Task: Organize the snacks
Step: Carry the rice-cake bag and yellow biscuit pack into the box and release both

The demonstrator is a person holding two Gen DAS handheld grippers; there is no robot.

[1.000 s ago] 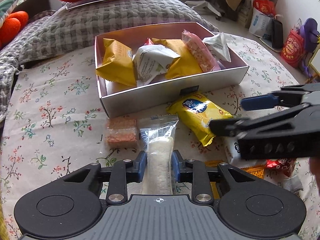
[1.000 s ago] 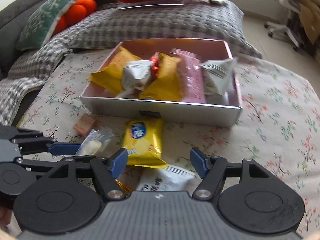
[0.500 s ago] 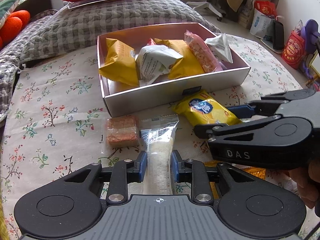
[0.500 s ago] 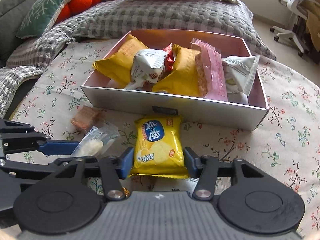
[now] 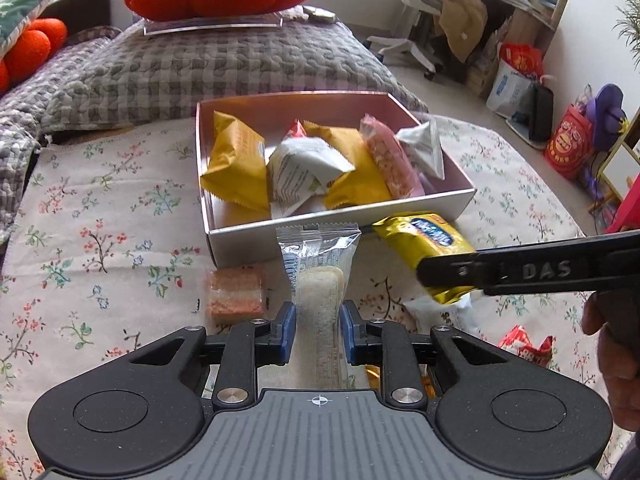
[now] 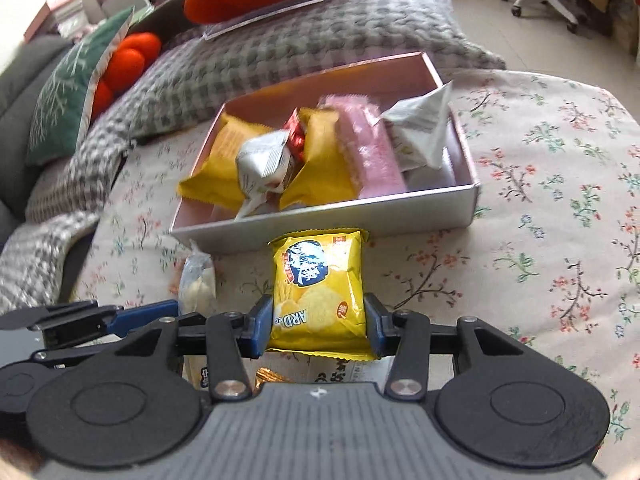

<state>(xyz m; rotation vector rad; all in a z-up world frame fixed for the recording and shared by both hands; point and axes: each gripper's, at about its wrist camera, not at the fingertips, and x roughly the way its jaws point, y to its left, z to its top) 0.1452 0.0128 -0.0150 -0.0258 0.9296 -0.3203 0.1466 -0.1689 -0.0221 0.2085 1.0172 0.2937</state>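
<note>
L gripper (image 5: 318,330) first: blue pads clamped on both sides of a clear-wrapped white rice cracker (image 5: 320,280), which sticks straight out ahead and is lifted off the cloth. Just left of its tips, an orange wafer block (image 5: 235,296) lies flat on the floral tablecloth (image 5: 100,240). Off to the right of the tips, a white packet (image 5: 444,312) and a red wrapper (image 5: 528,348) sit on the cloth, partly under the other tool.

R gripper (image 6: 319,326): jaws closing in on a yellow chip bag (image 6: 320,288), pads pressing its sides w/ the bag bulging between them, far end pointing at the box. Under it, a white printed packet (image 6: 344,372) on the cloth. The L tool's blue finger shows to its left, close alongside, cracker tip near the box wall.

Next out: the pink box (image 5: 340,224), near wall right ahead of both tools, only a narrow strip of cloth between bag end and wall. Inside it's crowded w/ yellow, white and pink packs; barest floor shows at the near-left corner. Wide open cloth left of the L tool and right of the R tool.

Beyond the box: grey checked quilt (image 5: 224,60) against its far edge.
</note>
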